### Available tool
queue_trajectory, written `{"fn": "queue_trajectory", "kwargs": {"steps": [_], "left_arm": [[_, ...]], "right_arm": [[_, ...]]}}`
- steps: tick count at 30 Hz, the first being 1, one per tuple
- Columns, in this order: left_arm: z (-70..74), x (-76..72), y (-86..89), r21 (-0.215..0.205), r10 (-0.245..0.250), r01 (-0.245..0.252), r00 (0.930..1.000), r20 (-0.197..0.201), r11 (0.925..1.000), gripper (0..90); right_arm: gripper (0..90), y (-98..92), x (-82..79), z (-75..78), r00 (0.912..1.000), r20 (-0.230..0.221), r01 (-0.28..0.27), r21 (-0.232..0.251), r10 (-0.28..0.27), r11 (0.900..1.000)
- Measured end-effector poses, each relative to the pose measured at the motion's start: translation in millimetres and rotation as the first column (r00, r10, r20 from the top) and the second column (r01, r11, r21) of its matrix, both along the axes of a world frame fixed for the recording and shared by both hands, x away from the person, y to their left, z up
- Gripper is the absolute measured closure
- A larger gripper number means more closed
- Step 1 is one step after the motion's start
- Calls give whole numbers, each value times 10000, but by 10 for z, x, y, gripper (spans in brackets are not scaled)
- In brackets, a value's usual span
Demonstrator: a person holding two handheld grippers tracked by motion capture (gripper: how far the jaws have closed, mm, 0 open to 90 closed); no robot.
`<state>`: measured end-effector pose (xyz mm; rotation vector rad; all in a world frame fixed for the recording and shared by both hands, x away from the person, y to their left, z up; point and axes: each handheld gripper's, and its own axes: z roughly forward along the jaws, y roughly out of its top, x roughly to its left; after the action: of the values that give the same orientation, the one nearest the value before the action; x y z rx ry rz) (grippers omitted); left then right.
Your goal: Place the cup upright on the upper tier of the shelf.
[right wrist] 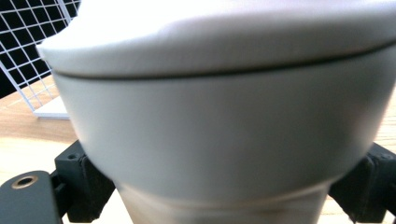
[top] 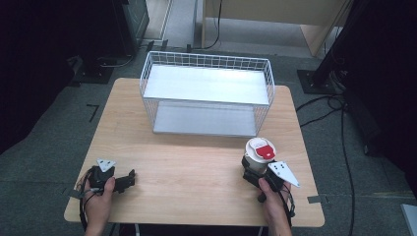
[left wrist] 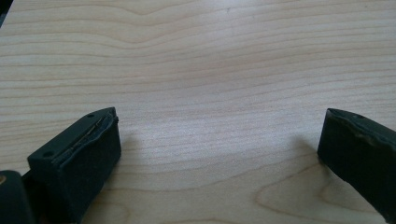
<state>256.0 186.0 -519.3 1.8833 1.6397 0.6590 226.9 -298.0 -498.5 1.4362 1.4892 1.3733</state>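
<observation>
On the left of the wooden table, the left gripper rested near the front edge in the person's hand, its jaws spread wide with nothing but bare wood between them. Behind the middle of the table stood a white wire basket with two shelves. To the right, near the front edge, a white cup with a white lid and a red label on top stood upright, well in front of the basket. The right gripper was at the cup's lower body, one jaw on either side; its jaws looked closed on the narrower base. The cup looked light, thin-walled and smooth, probably easy to crush or to let slip, so a gentle grip low on the body, under the flaring wall, seemed safest; the lid might pop off if squeezed higher up.
</observation>
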Motion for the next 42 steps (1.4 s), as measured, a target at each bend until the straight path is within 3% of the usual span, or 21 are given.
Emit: {"fn": "queue_trajectory", "kwargs": {"steps": [15, 21, 28, 42], "left_arm": [[1, -1, 2, 17, -25, 25, 10000, -19, 10000, 0], [1, -1, 2, 17, -24, 24, 10000, -20, 10000, 0], [1, -1, 2, 6, -18, 18, 10000, -16, 10000, 0], [0, 0, 0, -7, -4, 4, 10000, 3, 10000, 0]], "right_arm": [[98, 53, -67, 106, 9987, 479, -188, 325, 172, 9993], [99, 133, -60, 257, 9960, 891, -129, 213, 110, 9997], [99, 242, 23, 471, 9888, 1484, -198, 420, 134, 9989], [100, 385, 194, 777, 9766, 2144, -247, 251, 187, 9994]]}}
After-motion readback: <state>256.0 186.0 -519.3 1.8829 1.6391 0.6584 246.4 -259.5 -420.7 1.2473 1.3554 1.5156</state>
